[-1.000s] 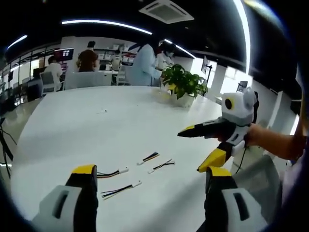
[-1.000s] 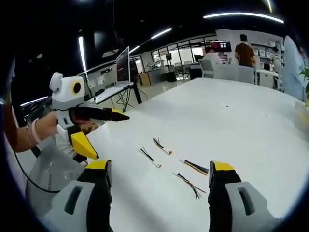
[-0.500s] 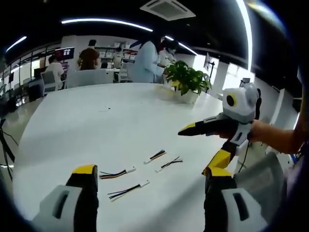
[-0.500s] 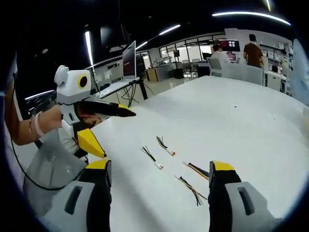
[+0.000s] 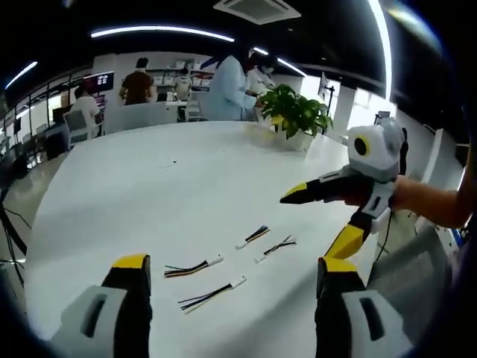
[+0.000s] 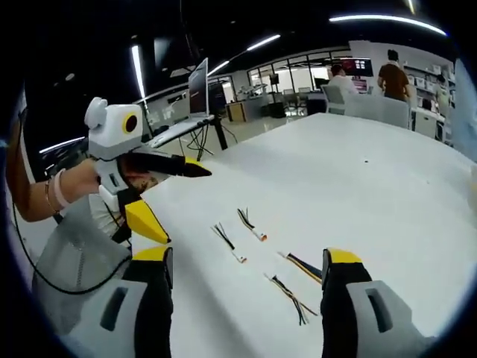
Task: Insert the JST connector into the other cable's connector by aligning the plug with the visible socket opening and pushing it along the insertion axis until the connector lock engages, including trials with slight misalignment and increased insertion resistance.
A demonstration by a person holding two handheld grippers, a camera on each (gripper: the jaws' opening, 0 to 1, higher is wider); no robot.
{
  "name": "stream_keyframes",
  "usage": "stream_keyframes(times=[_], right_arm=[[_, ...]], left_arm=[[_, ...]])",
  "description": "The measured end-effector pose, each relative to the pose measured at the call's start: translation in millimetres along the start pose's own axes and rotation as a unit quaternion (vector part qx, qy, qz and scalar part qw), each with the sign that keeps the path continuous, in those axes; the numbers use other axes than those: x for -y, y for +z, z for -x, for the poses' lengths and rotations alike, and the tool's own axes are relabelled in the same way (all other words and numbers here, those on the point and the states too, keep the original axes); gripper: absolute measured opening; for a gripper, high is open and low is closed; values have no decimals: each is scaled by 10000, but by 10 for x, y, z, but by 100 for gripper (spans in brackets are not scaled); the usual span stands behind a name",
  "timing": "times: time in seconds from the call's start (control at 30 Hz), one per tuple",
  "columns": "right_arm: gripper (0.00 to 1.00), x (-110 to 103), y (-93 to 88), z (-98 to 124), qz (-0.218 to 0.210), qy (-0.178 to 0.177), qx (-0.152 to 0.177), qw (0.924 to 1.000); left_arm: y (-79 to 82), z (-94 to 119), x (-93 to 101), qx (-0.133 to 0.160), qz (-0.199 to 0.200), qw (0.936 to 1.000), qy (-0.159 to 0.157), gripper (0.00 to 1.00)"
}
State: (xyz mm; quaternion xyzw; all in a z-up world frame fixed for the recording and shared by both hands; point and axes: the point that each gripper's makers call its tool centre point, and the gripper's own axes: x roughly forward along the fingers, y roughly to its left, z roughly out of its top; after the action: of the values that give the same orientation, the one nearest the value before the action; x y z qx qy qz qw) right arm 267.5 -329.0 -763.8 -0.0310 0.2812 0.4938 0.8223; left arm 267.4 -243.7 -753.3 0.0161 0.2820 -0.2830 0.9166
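Both units are off the work and empty. Left hand-held gripper (image 5: pixel 227 298) hangs above the near edge of the bench (image 5: pixel 149 179) with its jaws spread wide and nothing between them. Right hand-held gripper (image 6: pixel 246 298) is in the same condition, jaws apart and bare.

Four short cable pigtails lie loose on the bench, ahead of and between both units, none yet grasped or mated. In the left gripper view, the two nearer cables (image 5: pixel 192 268) (image 5: pixel 212 293) lie just ahead of the left jaw, long axes running left to right with the white connector housing at the right end. The two farther cables (image 5: pixel 253 236) (image 5: pixel 274 247) lie closer to the right hand-held gripper (image 5: pixel 332 216), which enters that view from the right.

In the right gripper view, the pair with yellow and dark leads (image 6: pixel 302 265) (image 6: pixel 287 289) lies just ahead of the right jaw; the other pair (image 6: pixel 228 242) (image 6: pixel 252 224) lies farther out, toward the left hand-held gripper (image 6: pixel 160 198).

Each cable is thin, multi-stranded, with a small white housing. Plug versus socket cannot be told at this size. Judgement: each unit should descend on a cable from its own nearer pair.
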Motion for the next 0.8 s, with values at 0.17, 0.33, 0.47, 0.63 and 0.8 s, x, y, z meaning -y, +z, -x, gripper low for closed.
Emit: stream_keyframes(times=[0.17,0.33,0.47,0.63,0.8], right_arm=[[80,43,-30,-31,16,-14,-59,10000],[80,46,-31,-55,39,45,-54,10000],[79,100,-58,-104,88,64,-105,9999],[80,131,-48,-149,-50,155,-70,9998],[79,188,-6,-185,-106,188,20,9998]], left_arm=[[-59,-38,-61,-118,-99,9999,30,90],[-74,-81,-128,-152,-132,9998,25,89],[-70,-107,-187,-141,-119,9998,35,88],[-85,-136,-249,-170,-35,9998,24,86],[-117,-161,-305,-183,-24,9998,32,84]])
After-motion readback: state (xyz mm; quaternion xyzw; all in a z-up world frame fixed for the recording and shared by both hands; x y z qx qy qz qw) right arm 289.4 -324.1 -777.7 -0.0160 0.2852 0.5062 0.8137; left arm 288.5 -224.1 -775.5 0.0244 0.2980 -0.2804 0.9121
